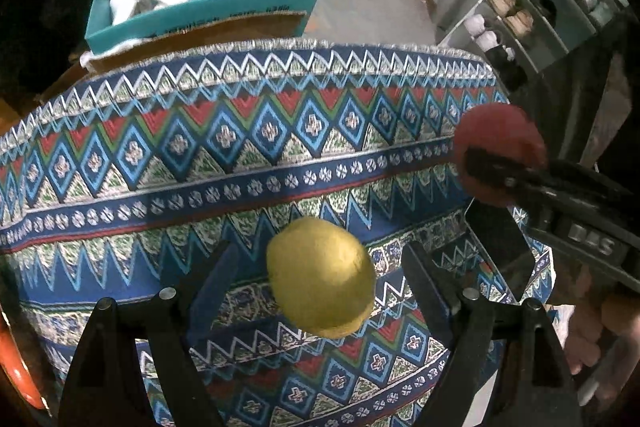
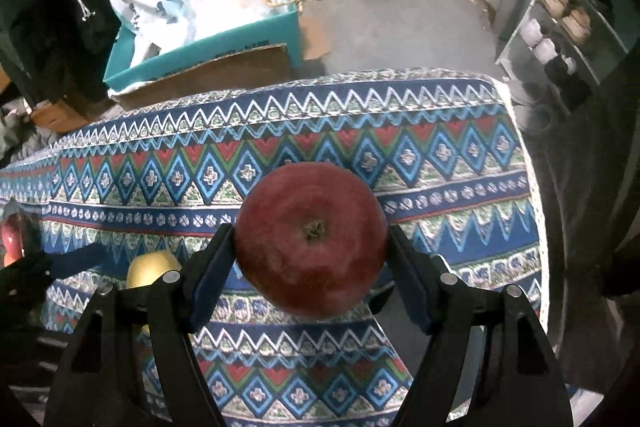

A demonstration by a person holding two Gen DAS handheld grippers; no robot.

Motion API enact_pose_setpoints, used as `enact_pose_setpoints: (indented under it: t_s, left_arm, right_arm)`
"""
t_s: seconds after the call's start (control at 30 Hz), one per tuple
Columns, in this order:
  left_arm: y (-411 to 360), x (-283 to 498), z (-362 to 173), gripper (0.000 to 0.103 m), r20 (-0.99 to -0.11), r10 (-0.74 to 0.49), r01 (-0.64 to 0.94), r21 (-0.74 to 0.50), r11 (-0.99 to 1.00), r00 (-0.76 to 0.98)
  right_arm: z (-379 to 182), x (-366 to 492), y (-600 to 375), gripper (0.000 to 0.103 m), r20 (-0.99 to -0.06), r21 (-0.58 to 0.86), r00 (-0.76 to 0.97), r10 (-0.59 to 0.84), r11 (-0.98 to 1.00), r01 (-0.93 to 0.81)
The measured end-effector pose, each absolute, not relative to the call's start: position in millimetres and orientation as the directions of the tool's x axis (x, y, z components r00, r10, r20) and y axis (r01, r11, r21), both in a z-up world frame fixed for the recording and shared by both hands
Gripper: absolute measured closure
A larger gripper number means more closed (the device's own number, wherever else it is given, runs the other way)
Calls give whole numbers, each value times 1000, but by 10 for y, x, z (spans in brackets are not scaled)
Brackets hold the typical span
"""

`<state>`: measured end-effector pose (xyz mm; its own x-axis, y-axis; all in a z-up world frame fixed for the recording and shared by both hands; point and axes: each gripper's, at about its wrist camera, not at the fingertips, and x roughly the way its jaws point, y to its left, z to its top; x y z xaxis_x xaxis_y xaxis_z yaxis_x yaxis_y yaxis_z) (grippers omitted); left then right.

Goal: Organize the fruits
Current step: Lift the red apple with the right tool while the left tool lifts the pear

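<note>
Carrying step: right tool [image 2: 311, 259] pinches the red apple [image 2: 311, 241] above the patterned worktop [image 2: 440, 155]; left tool [image 1: 320, 279], spread, straddles the yellow fruit [image 1: 320, 277] left of the apple; next, likely closing on it.

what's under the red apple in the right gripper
The red apple is clamped in the right gripper above the patterned tablecloth. The cloth directly beneath it is hidden by the fruit.
</note>
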<state>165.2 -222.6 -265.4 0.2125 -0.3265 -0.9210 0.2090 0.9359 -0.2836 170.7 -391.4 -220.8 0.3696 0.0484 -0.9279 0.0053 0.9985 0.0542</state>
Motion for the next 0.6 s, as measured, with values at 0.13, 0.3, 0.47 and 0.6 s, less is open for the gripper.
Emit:
enact_pose_setpoints:
  t_s: [0.13, 0.3, 0.47, 0.6]
  left_arm:
    - [-2290, 1641, -2769, 18, -930, -309, 209, -268, 941, 200]
    - [-2363, 1609, -2902, 18, -938, -298, 220, -257, 941, 178]
    - [-2409, 1595, -2947, 31, -938, -299, 224, -257, 940, 178]
    - [-2420, 1593, -2954, 34, -939, -291, 238, -245, 940, 185]
  right_arm:
    - [-2191, 1613, -3970, 28, -927, 52, 372, 45, 999, 9]
    - [-2202, 1550, -4024, 28, -928, 60, 371, 48, 998, 21]
    - [-2233, 1508, -4033, 28, -931, 62, 363, 50, 998, 22]
    - [-2251, 1482, -4041, 28, -932, 62, 358, 49, 998, 23]
